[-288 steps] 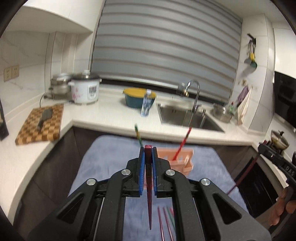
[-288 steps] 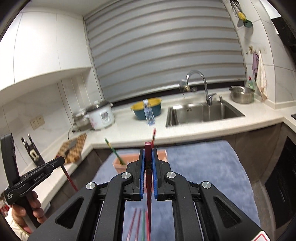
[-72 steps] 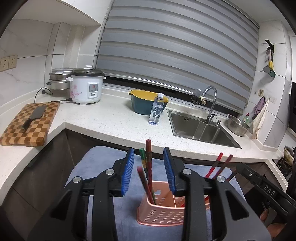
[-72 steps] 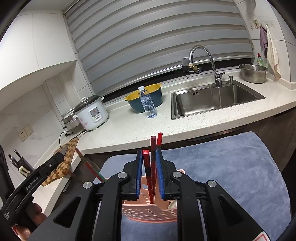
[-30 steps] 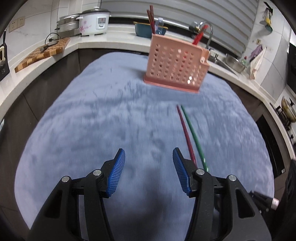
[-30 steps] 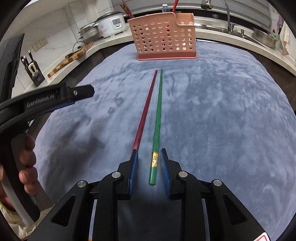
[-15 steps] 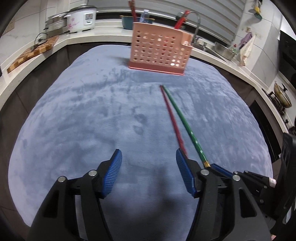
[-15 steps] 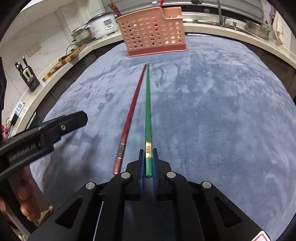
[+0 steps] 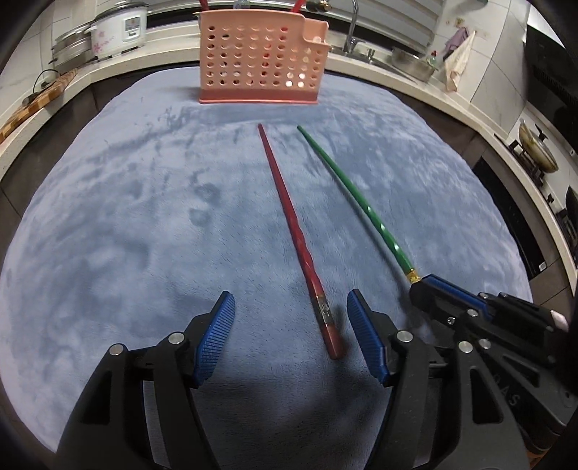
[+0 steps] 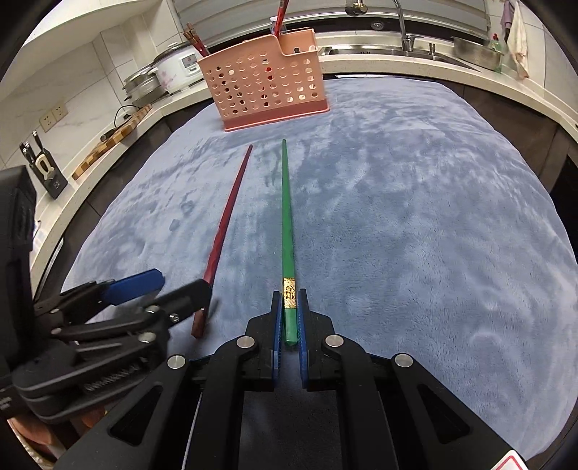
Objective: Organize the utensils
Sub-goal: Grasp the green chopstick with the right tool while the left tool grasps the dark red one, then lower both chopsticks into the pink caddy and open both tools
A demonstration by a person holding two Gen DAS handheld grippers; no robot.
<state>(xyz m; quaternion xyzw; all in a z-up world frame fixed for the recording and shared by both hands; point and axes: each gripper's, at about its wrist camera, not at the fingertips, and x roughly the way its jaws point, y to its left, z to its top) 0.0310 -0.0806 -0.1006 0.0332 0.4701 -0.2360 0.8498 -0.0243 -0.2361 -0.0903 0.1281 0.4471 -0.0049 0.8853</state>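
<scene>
A red chopstick (image 9: pixel 289 217) and a green chopstick (image 9: pixel 354 191) lie on the blue-grey blanket (image 9: pixel 126 217), tips toward the pink perforated holder (image 9: pixel 260 58), which has several chopsticks standing in it. My left gripper (image 9: pixel 290 303) is open low over the blanket. The red chopstick's thick end lies between its blue pads, nearer the right one, and touches neither. My right gripper (image 10: pixel 289 300) is shut on the thick end of the green chopstick (image 10: pixel 287 217), just behind its gold band. From the right wrist, the left gripper (image 10: pixel 178 283) straddles the red chopstick (image 10: pixel 225 224).
The holder (image 10: pixel 267 83) stands at the blanket's far edge. Beyond it runs a white counter with a rice cooker (image 9: pixel 119 27), a cutting board (image 10: pixel 112 144), a knife block (image 10: pixel 45 170) and a sink (image 10: pixel 397 50). A pot (image 9: pixel 538 150) sits on a stove at the right.
My right gripper has shut on the green chopstick's thick end. My left gripper has moved right and lower, bringing the red chopstick's end between its jaws. The green tip swung away from the red one.
</scene>
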